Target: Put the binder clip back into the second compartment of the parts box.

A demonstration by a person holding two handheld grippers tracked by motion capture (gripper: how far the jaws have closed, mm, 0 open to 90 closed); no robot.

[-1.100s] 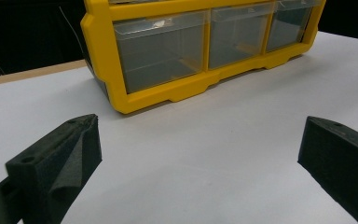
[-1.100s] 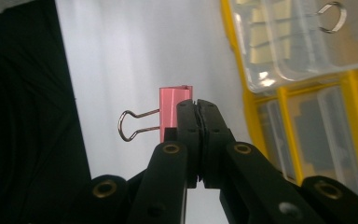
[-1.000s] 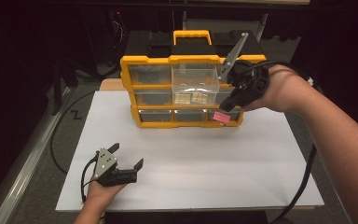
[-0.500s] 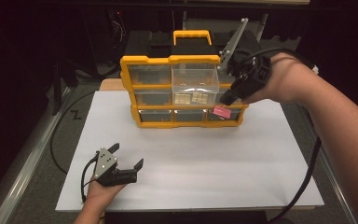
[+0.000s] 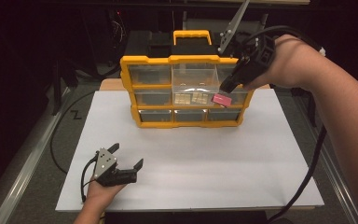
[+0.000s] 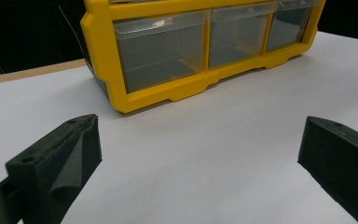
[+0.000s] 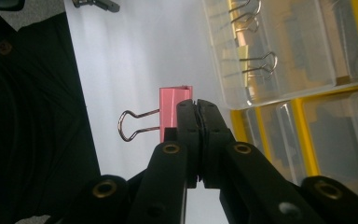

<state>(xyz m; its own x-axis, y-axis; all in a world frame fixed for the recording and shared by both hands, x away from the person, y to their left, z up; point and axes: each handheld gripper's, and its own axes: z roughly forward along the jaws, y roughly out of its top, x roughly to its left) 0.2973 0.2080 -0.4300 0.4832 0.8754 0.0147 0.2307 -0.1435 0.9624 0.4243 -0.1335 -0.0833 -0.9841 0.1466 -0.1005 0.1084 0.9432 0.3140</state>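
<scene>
Well in front of the yellow organizer (image 5: 186, 91) and off to its left: left claw (image 5: 126, 156) resting on the white tabletop (image 5: 205, 158), jaws wide apart, holding nothing, likely parked out of the way. At the organizer's middle: one clear drawer (image 5: 195, 84) pulled out, binder clips already inside. Just right of that drawer's front: right claw (image 5: 224, 89) clamped together on a pink binder clip (image 7: 175, 112), wire handles sticking sideways, held high, probably for dropping into the drawer.
</scene>
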